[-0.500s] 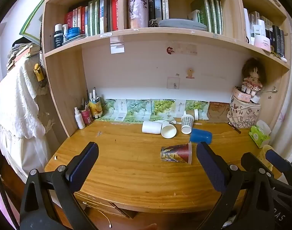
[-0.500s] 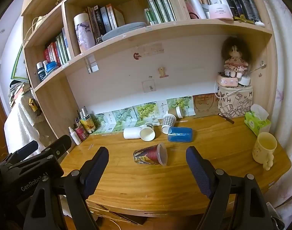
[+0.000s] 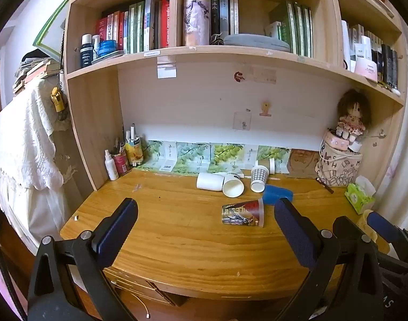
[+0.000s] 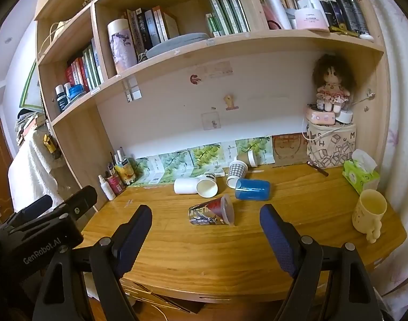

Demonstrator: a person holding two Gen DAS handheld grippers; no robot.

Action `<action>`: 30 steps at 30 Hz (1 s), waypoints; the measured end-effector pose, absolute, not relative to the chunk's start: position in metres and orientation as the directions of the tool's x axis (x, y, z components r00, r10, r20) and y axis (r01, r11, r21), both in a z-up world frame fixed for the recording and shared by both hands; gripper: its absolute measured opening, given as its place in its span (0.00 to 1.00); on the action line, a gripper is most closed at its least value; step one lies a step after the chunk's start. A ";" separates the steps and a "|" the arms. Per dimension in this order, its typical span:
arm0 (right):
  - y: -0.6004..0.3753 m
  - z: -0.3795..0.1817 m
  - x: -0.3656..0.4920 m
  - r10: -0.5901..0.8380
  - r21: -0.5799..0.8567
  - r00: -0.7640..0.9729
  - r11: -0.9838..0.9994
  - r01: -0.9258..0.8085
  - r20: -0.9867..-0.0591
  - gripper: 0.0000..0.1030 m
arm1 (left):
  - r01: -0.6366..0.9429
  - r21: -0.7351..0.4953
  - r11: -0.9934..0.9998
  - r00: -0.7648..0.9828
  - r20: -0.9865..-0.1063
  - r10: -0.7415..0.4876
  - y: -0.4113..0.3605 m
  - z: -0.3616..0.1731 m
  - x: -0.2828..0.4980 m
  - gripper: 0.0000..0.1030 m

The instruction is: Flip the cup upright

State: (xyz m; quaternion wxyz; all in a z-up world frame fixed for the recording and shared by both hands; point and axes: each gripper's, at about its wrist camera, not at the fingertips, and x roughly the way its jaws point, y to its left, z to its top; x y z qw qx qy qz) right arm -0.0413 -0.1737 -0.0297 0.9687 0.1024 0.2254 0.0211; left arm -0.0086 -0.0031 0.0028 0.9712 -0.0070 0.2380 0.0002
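A printed red and dark plastic cup lies on its side on the wooden desk, mouth to the right; it also shows in the right wrist view. Behind it lie a blue cup, a white paper cup, a white cylinder cup and a checkered cup, all on their sides. My left gripper is open and empty, short of the printed cup. My right gripper is open and empty, in front of the printed cup.
A yellow mug stands upright at the desk's right end, near a green tissue pack. A printed bag with a doll stands at the back right. Bottles and pens stand at the back left. Shelves of books hang above.
Both views have shifted very slightly; the cups have not moved and both grippers remain open.
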 end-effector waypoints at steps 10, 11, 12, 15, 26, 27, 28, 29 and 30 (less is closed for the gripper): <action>-0.185 -0.026 -0.040 0.100 0.199 0.899 0.980 -0.015 -0.427 0.81 | -0.029 -0.041 0.999 0.887 -0.462 0.007 -0.013 0.002 -0.008 0.99; -0.187 -0.026 -0.040 0.101 0.201 0.900 0.980 -0.015 -0.425 0.81 | -0.032 -0.043 0.999 0.884 -0.468 0.008 -0.014 0.001 -0.007 0.99; -0.189 -0.026 -0.041 0.102 0.202 0.900 0.979 -0.016 -0.424 0.81 | -0.035 -0.047 0.998 0.881 -0.473 0.008 -0.014 0.000 -0.007 0.99; -0.195 -0.027 -0.043 0.108 0.205 0.898 0.979 -0.020 -0.427 0.81 | -0.046 -0.063 0.997 0.873 -0.488 0.009 -0.015 -0.003 -0.008 0.99; -0.221 -0.042 -0.052 0.132 0.246 0.870 0.969 -0.013 -0.475 0.81 | -0.091 -0.170 0.981 0.806 -0.591 -0.028 -0.015 -0.026 -0.008 0.99; -0.222 -0.042 -0.052 0.132 0.248 0.870 0.969 -0.012 -0.475 0.81 | -0.097 -0.173 0.980 0.803 -0.596 -0.026 -0.014 -0.028 -0.009 0.99; -0.223 -0.043 -0.053 0.137 0.250 0.868 0.968 -0.015 -0.477 0.81 | -0.104 -0.176 0.979 0.799 -0.601 -0.023 -0.014 -0.029 -0.009 0.99; -0.224 -0.044 -0.052 0.141 0.250 0.866 0.968 -0.020 -0.479 0.81 | -0.108 -0.180 0.978 0.796 -0.605 -0.023 -0.014 -0.030 -0.010 0.99; -0.223 -0.045 -0.052 0.150 0.252 0.863 0.967 -0.027 -0.482 0.81 | -0.111 -0.183 0.977 0.794 -0.608 -0.024 -0.014 -0.032 -0.011 0.99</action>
